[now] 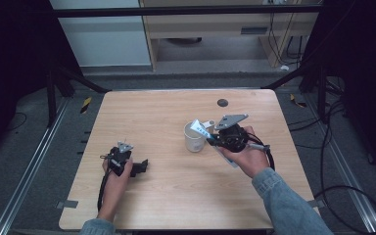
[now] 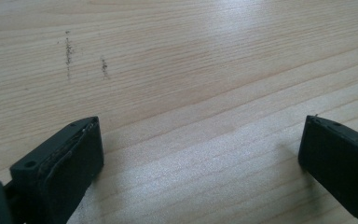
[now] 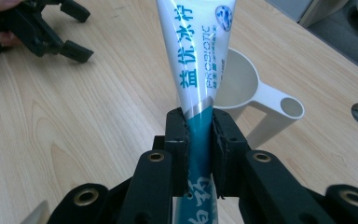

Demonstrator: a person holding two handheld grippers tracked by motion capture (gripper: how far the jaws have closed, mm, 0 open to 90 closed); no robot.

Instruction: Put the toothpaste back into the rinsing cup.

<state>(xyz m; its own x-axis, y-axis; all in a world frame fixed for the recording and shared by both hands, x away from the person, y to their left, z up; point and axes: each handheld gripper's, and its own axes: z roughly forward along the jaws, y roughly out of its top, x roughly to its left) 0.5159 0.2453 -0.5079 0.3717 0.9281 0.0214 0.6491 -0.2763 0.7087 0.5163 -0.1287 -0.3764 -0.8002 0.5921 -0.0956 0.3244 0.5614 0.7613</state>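
- The toothpaste tube [image 3: 200, 51], white and teal with printed lettering, is pinched near its teal end between the jaws of the right gripper [image 3: 199, 135], which press flat against both of its sides.
- The tube's white part rises away from the jaws, over the rim of the white mug [image 3: 242, 84]; in the high view the tube [image 1: 201, 129] slants over the mug's mouth.
- The mug [image 1: 194, 138] stands upright near the middle of the tabletop [image 1: 166, 196], its looped handle toward the right gripper [image 1: 214, 138].
- The left gripper [image 1: 142, 166] sits low over the tabletop, well apart from the mug, on the person's left.
- Its jaws are spread wide with bare wood between them, seen in the left gripper view [image 2: 200, 154].
- A small dark round disc [image 1: 222, 103] lies in the tabletop near its far edge.
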